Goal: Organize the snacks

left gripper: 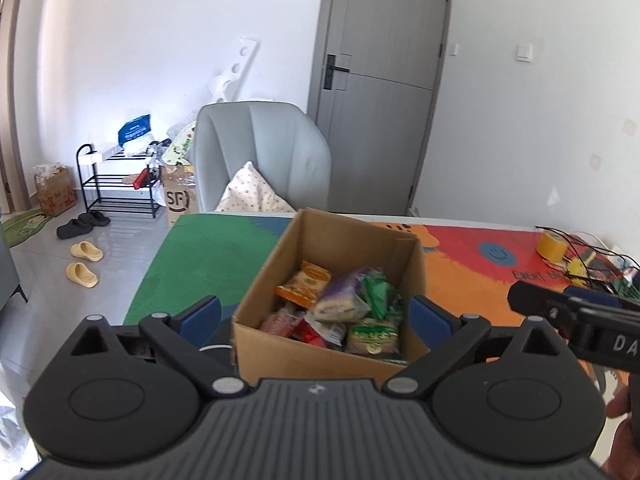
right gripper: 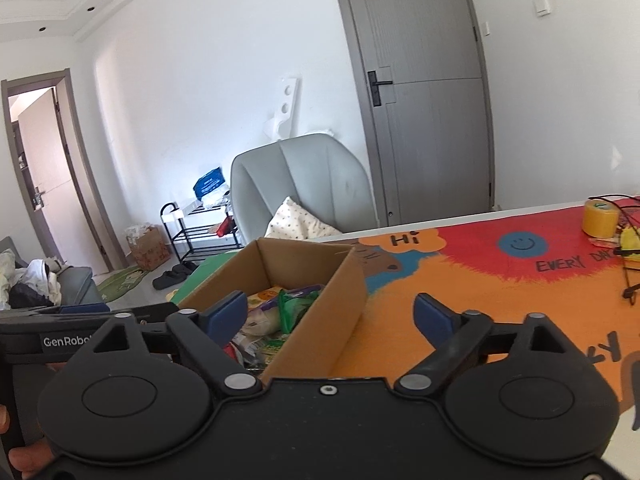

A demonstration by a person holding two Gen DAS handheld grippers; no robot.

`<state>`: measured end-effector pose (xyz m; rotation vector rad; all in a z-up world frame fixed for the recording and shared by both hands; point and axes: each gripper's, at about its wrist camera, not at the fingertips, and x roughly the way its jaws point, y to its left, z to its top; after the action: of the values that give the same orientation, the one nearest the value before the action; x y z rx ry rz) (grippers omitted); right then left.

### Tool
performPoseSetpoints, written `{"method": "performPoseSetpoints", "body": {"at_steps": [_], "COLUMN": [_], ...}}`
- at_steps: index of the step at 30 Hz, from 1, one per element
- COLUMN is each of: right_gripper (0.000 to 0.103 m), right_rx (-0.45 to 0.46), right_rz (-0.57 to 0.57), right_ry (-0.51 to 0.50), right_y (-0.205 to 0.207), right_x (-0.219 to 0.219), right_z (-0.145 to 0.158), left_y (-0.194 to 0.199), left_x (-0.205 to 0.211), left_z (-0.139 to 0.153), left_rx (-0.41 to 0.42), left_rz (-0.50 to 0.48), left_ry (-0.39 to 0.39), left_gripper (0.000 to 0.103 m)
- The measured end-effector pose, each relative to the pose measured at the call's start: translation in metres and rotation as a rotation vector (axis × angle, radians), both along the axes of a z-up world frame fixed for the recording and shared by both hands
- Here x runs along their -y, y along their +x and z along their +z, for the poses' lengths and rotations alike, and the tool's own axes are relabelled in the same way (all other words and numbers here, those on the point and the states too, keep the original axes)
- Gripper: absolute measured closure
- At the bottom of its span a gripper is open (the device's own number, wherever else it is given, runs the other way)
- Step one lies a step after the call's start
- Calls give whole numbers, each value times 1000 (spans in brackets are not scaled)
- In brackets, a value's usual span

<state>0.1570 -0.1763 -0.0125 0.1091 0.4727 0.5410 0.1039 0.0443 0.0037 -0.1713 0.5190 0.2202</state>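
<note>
An open cardboard box (left gripper: pixel 280 344) stands on the colourful table mat (left gripper: pixel 472 264). It holds several snack packets (left gripper: pixel 340 304): orange, purple, green and red ones. My left gripper (left gripper: pixel 316 314) is open and empty, its jaws spread on either side of the box just above its near rim. In the right wrist view the box (right gripper: pixel 320 316) sits to the left, with snacks (right gripper: pixel 280 312) showing inside. My right gripper (right gripper: pixel 330 312) is open and empty, held over the box's right wall and the mat (right gripper: pixel 500 292). The right gripper's body (left gripper: pixel 576 320) shows at the right of the left wrist view.
A yellow tape roll (right gripper: pixel 600 218) and black cables (right gripper: pixel 630 264) lie at the table's far right. A grey armchair (left gripper: pixel 260 152) with a cushion stands behind the table. A shoe rack (left gripper: pixel 116 176), cardboard boxes and slippers (left gripper: pixel 84 264) sit on the floor at left.
</note>
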Motion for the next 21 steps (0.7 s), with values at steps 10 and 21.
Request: {"method": "performPoseSetpoints", "body": {"at_steps": [10,21], "right_gripper": [0,0], "right_rx": [7,4], "right_rz": [-51,-110], "right_ry": [-2,36], "right_y": [-14,-31], "right_x": [29,56], "right_z": [6,15], "left_y": [-12,-33], "left_x": [16,20], "left_z": [8,18], "left_rx": [-24,-9], "left_rz": [-22,-47], "left_ry": [34,58], "left_gripper": [3,0]}}
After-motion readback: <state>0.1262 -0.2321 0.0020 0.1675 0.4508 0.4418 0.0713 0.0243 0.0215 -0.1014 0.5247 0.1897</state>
